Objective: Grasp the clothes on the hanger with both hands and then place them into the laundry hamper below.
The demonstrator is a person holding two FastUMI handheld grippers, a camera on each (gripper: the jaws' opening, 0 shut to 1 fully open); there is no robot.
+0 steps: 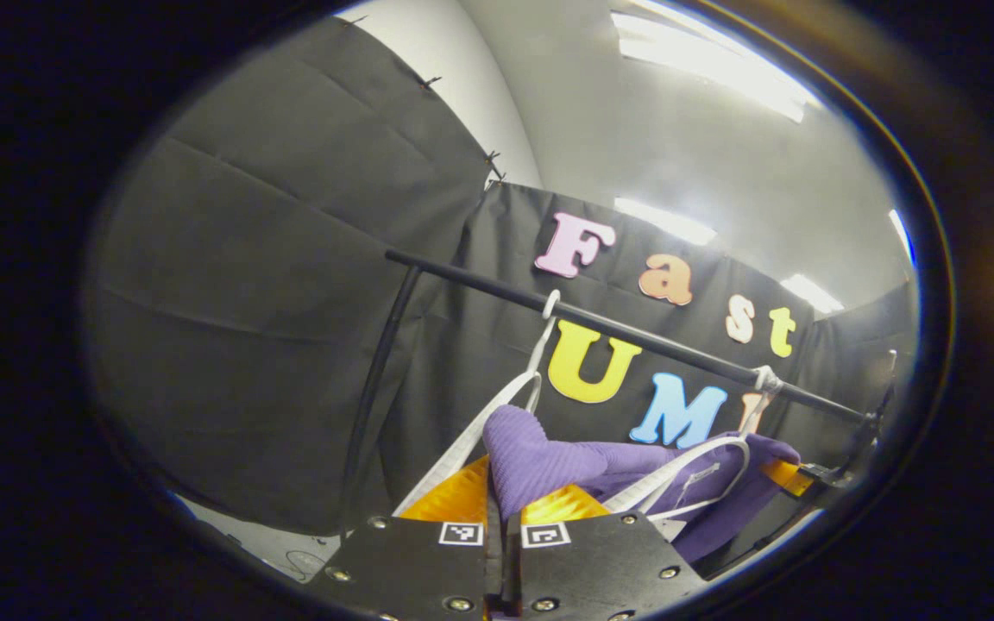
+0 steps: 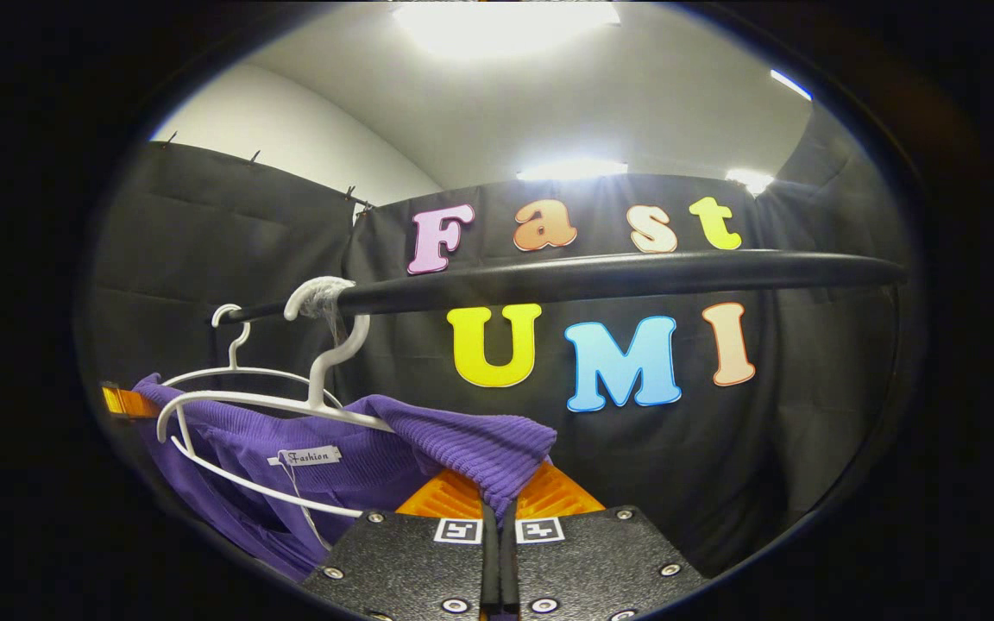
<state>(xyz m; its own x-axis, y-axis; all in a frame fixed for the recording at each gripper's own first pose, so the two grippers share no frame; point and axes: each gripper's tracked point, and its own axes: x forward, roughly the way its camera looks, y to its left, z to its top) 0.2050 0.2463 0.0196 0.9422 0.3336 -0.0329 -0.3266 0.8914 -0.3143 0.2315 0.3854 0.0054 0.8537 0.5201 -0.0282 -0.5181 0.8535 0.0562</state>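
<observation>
Purple ribbed knit, a sweater [image 1: 566, 466], is caught between the fingers of the left tool [image 1: 504, 509]: in the left gripper view a fold of it rises straight ahead from the narrow slit where the two fingers press together. Beyond that fold the sweater runs off ahead and to the right, still draped over a white hanger [image 1: 687, 474]. A second white hanger [image 1: 497, 405] hangs just left of the fold. Both hook over a black rail [image 1: 635, 332] that crosses above and beyond the tool. At the far end of the sweater, ahead and right, the finger of the right tool [image 1: 786, 476] touches the cloth.

In the right gripper view the right tool [image 2: 499, 509] is likewise closed on a shoulder of the sweater [image 2: 462, 444], the knit edge drooping into the gap between its two pressed fingers. From there the garment spreads to the left on its white hanger [image 2: 273, 401], a small label showing inside the neck. Another white hanger [image 2: 234, 345] sits farther left, behind it. The black rail [image 2: 600, 274] passes overhead. At the far left of the sweater the left tool's finger [image 2: 122, 401] meets the cloth.
</observation>
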